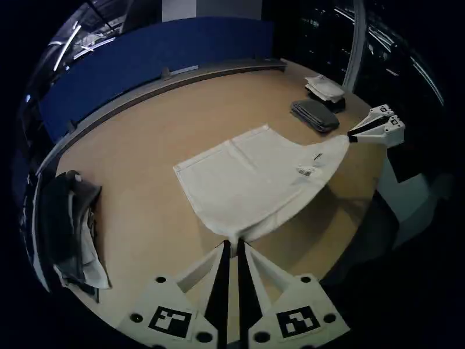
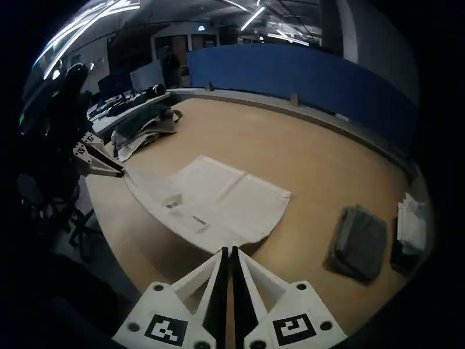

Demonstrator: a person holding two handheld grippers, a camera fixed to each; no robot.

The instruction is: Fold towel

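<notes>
The white towel [image 1: 250, 180] lay spread on the tan counter [image 1: 139, 157], its far half flat and its near edge raised between the 2 claws. The left claw [image 1: 232, 245] was pressed together on 1 near corner, the cloth rising straight from its tips. The right claw [image 2: 231, 251] pinched the other near corner in the same way. Each could be seen from the other's camera, out at the side, with the hem running between them and 2 small tags [image 1: 311, 166] showing on the turned-up face. The step in hand looked like carrying that near edge over to the far edge to halve the towel. The grips looked thin, with only the very corners between the fingers, so pulling the claws too far apart or swinging quickly could slip a corner free and drop the edge short. If 1 claw travelled faster than the other, the fold would land skewed and the edges would not meet. Dragging rather than lifting might also shove the flat half toward the folded grey towel [image 1: 315, 114] and wrinkle it.
</notes>
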